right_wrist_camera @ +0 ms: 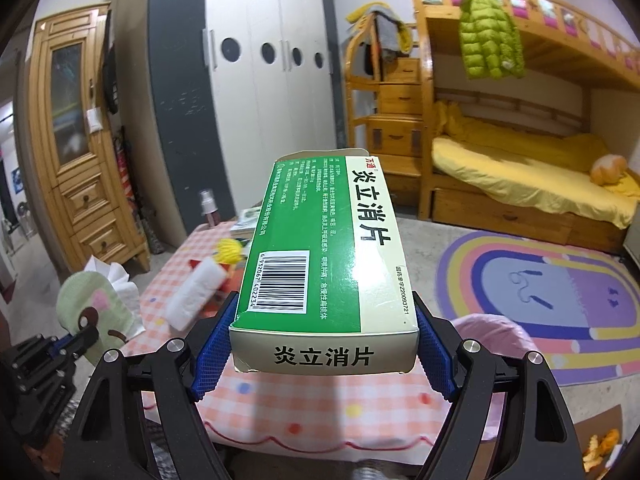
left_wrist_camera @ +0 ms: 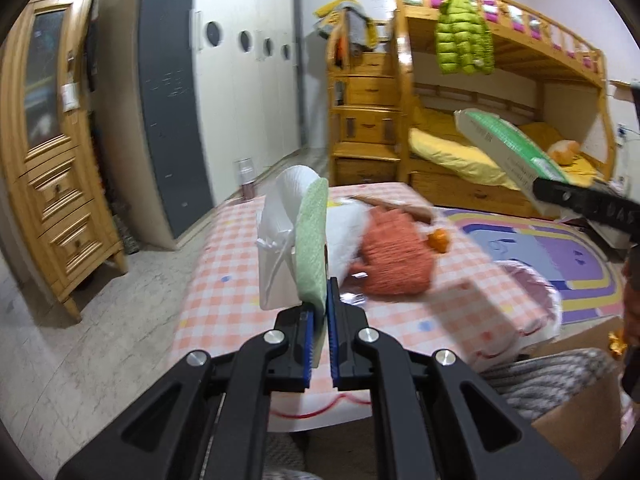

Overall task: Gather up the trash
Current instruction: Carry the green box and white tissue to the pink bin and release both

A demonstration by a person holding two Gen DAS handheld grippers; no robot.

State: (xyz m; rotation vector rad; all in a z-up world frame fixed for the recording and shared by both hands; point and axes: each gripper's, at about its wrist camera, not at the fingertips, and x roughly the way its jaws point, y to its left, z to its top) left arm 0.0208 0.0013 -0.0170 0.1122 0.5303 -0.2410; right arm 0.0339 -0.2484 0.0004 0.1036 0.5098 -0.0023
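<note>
Each view is taken from close behind its own gripper's fingers, angled slightly downward across the checked table toward the bunk bed, wardrobe and rainbow rug, which are shared by both.

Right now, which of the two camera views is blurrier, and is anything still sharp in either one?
Left wrist view: motion blur smears the checked table, the orange knitted thing and the bunk bed; only the left gripper, clamped on a green paper item, stays sharp. Right wrist view: much crisper, the print and barcode on the green medicine box in the right gripper are readable. Both bend straight lines at the edges.
</note>
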